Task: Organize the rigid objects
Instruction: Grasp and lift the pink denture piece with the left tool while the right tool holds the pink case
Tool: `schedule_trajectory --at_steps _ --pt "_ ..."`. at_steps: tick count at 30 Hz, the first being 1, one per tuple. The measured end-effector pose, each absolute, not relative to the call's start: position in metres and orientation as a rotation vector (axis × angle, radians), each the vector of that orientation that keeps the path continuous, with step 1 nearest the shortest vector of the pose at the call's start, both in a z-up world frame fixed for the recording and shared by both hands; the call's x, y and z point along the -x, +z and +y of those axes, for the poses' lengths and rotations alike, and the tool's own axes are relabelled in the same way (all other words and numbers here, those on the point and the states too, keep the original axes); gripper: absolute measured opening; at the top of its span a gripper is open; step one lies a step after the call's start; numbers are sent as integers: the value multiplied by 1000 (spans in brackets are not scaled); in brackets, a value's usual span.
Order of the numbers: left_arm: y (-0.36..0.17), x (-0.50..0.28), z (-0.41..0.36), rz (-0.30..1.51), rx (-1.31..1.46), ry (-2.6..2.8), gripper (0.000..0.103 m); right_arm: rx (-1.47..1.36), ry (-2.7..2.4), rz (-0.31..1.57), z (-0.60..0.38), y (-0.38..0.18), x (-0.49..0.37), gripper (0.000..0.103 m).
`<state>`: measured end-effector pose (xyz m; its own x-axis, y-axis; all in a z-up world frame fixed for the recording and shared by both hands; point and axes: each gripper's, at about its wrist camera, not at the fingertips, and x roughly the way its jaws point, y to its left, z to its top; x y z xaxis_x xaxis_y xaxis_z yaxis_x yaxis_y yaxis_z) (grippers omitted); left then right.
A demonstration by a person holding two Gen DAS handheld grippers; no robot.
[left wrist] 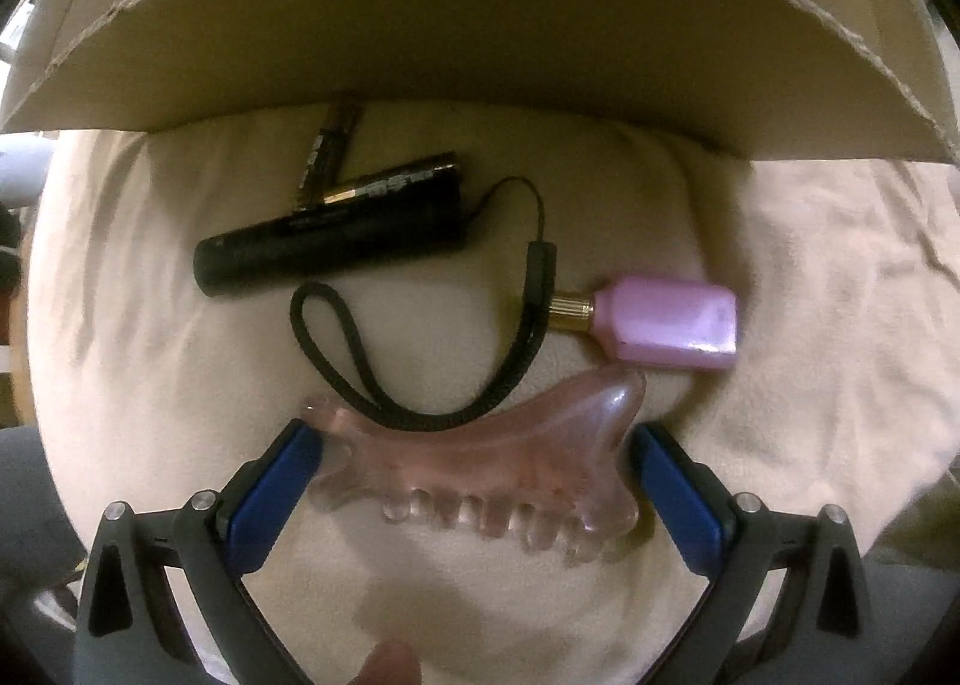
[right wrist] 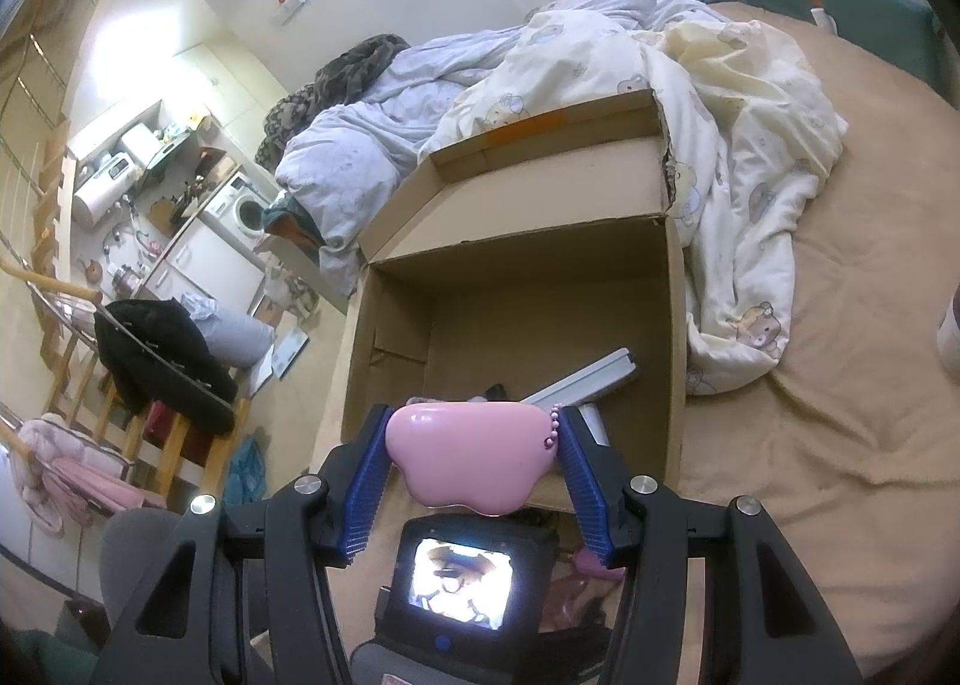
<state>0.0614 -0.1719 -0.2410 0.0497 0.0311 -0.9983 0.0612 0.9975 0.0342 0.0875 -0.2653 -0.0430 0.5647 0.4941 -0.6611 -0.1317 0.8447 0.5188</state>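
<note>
The left gripper (left wrist: 474, 475) straddled the comb (left wrist: 480, 469) on the bed (left wrist: 150, 355), jaws wide (strap (left wrist: 420, 409) might snag). The right gripper (right wrist: 474, 457) clamped a pink case (right wrist: 468, 457) near the box (right wrist: 675, 325).

comb (left wrist: 480, 457) before flashlight (left wrist: 330, 247), bottle (left wrist: 666, 325) right

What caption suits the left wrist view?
Open left tool straddles a pink comb beside a black flashlight and pink bottle.
</note>
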Motion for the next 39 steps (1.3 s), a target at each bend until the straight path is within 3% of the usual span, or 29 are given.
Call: schedule_trajectory --at_steps 3,20,32,39 --pt "-237 -61 -162 1497 -96 -53 93 -443 378 909 -265 -45 -89 58" --pt "-212 -38 -113 1506 -228 -156 92 -422 349 940 -268 -56 -96 58" --pt "-134 -72 -9 1319 -92 -28 92 -409 318 956 -270 -60 -96 58" --pt "-83 -85 -22 1198 -53 -47 92 -390 311 932 -268 -58 -100 58"
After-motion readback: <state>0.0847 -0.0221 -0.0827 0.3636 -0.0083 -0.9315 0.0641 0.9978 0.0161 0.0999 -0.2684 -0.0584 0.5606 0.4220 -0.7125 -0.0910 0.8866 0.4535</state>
